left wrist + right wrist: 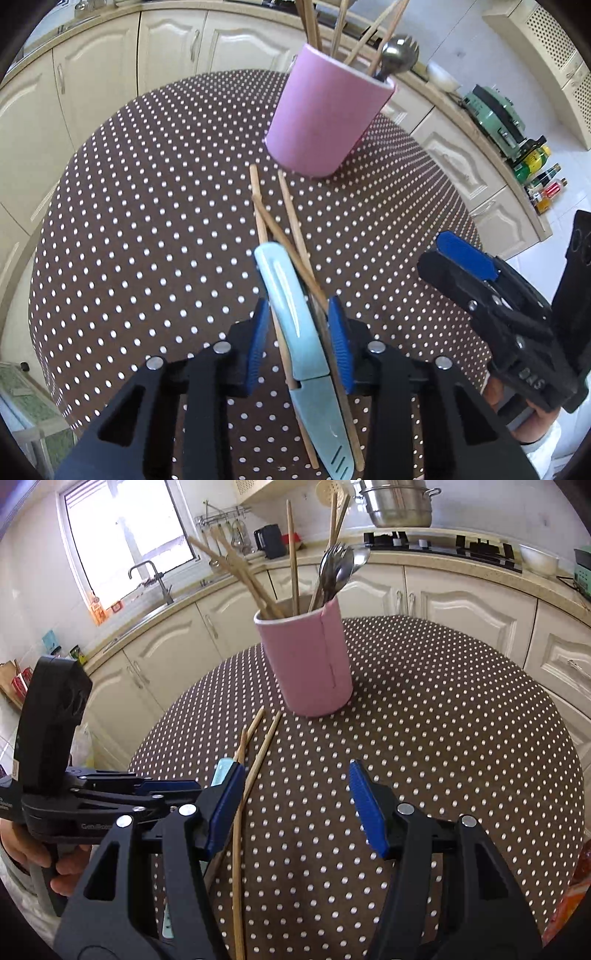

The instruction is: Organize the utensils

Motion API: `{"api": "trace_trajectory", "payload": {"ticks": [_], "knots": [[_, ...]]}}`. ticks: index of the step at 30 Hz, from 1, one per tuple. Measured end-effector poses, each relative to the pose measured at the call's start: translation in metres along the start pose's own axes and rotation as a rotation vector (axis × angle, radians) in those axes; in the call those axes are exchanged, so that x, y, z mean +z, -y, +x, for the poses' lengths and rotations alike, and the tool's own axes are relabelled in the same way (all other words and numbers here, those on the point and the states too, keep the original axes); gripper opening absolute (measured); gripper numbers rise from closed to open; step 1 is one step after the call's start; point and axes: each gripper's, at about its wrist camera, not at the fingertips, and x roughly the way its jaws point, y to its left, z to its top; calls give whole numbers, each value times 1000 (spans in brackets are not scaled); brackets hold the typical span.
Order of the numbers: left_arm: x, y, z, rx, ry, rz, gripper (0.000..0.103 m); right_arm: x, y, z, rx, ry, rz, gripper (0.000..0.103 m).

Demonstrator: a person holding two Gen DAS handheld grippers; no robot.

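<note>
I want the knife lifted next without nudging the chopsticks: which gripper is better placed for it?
Left. The left gripper already straddles the light blue knife, jaws either side of its handle but not visibly closed. The right gripper is open over bare tablecloth, beside the loose chopsticks.

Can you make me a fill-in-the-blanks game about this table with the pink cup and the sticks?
1. The cup holding the utensils is colored ____.
2. The left tongs straddle a light blue ____ lying on the chopsticks.
3. The tablecloth is brown with white ____.
4. The right tongs hold ____.

Missing words: pink; knife; dots; nothing
</note>
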Motion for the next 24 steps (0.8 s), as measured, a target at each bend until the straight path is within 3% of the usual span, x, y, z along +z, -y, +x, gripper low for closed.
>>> {"api": "trace_trajectory", "payload": {"ticks": [6, 8, 15, 24], "knots": [[-3, 2, 10, 42, -29, -6, 33, -8, -1, 3, 13, -20, 1, 58], [-4, 5, 13, 43, -26, 1, 25, -9, -2, 4, 14, -25, 2, 58], [-2, 1, 12, 8, -10, -29, 15, -12, 0, 7, 31, -61, -4, 58], [-5, -15, -1, -63, -8, -56, 10, -13, -13, 18, 45, -140, -69, 58]]}}
